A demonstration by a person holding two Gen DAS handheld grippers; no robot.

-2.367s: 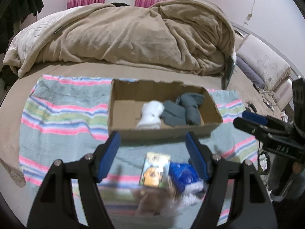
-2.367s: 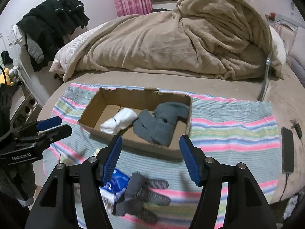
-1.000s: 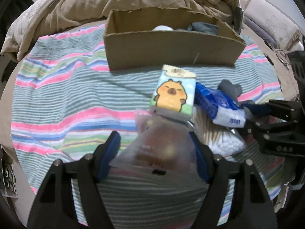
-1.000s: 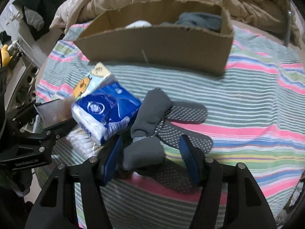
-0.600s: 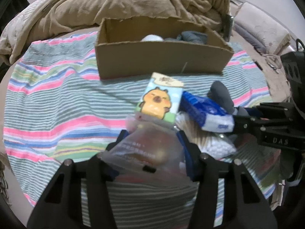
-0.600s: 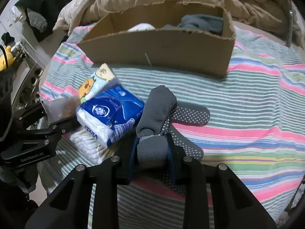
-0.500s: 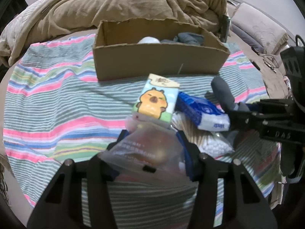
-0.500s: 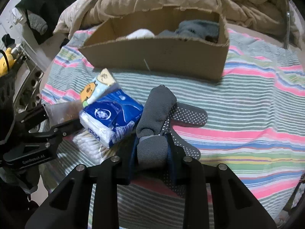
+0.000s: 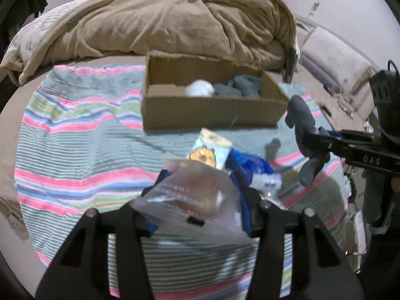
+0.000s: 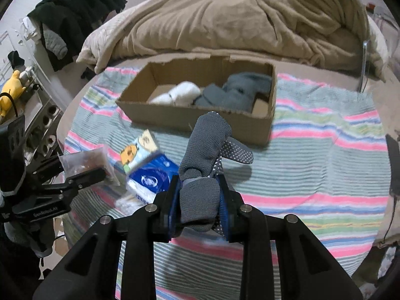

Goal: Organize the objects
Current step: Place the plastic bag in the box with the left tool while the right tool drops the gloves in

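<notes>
My left gripper (image 9: 197, 200) is shut on a clear plastic snack bag (image 9: 195, 195), lifted off the striped blanket (image 9: 75, 150). My right gripper (image 10: 198, 200) is shut on a pair of grey dotted gloves (image 10: 205, 145), held above the blanket; the same gloves (image 9: 300, 127) hang at the right of the left wrist view. An open cardboard box (image 9: 210, 110) behind them holds a white sock roll (image 9: 200, 88) and grey socks (image 9: 240, 87). On the blanket lie a cartoon tissue pack (image 9: 207, 152), a blue tissue pack (image 9: 252, 172) and a bag of cotton swabs (image 10: 130, 202).
A beige duvet (image 9: 162, 25) is heaped on the bed behind the box. Dark clothes (image 10: 75, 12) hang at the left, over a shelf with a yellow toy (image 10: 11, 87). A black phone (image 10: 393, 165) lies at the blanket's right edge.
Both grippers closed, the left on the snack bag and the right on the gloves, then rose off the blanket with them. The box's inside has come into view.
</notes>
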